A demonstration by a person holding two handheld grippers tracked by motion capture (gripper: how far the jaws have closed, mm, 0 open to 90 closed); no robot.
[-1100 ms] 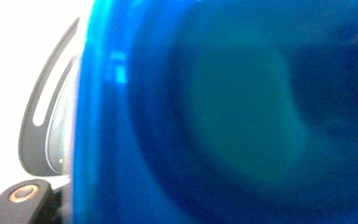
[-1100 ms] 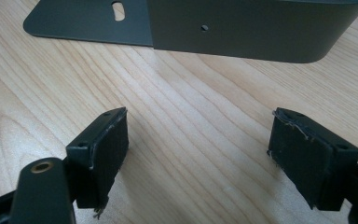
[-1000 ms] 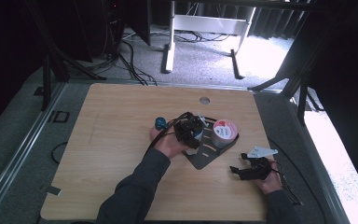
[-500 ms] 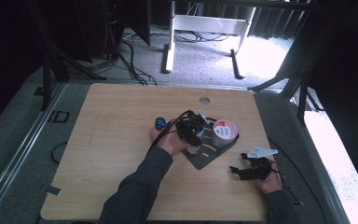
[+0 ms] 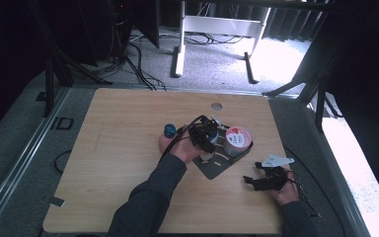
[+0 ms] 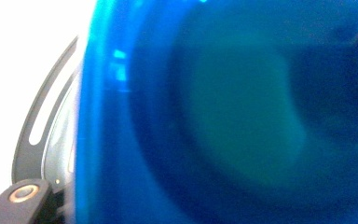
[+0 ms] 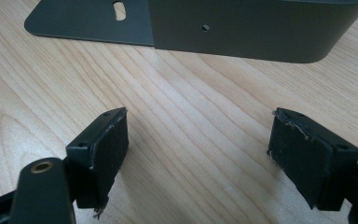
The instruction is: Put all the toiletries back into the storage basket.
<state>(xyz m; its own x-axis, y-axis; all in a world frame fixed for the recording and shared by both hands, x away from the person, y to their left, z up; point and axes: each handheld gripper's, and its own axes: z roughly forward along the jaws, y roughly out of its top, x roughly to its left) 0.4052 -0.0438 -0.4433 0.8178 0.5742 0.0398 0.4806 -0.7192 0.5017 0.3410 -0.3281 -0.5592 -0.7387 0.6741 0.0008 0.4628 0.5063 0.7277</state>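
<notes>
Dark grey slotted metal tray (image 5: pixel 215 168) sits right of centre on the light wooden table (image 5: pixel 118 148). Inside it, at its far right, a round tin with a white and red lid (image 5: pixel 238 139); contents hidden by the lid. A small blue round object (image 5: pixel 169 130) rests on the table just left of the person's left hand (image 5: pixel 180 148).

Left gripper (image 5: pixel 205 134) held over the tray's left part, forearm in a dark sleeve (image 5: pixel 148 202) reaching in diagonally from the bottom edge. In the left gripper view, a blurred translucent blue thing (image 6: pixel 223 112) sits hard against the lens, with a curved slotted grey edge (image 6: pixel 37 135) at left. Cannot tell whether this claw is spread or pinching.

Right gripper (image 5: pixel 266 178) lies low near the table's right front, apart from the tray. In the right gripper view its claw (image 7: pixel 198 158) is spread wide over bare wood, nothing between the pads (image 7: pixel 109 149), the tray's wall (image 7: pixel 261 28) beyond.
</notes>
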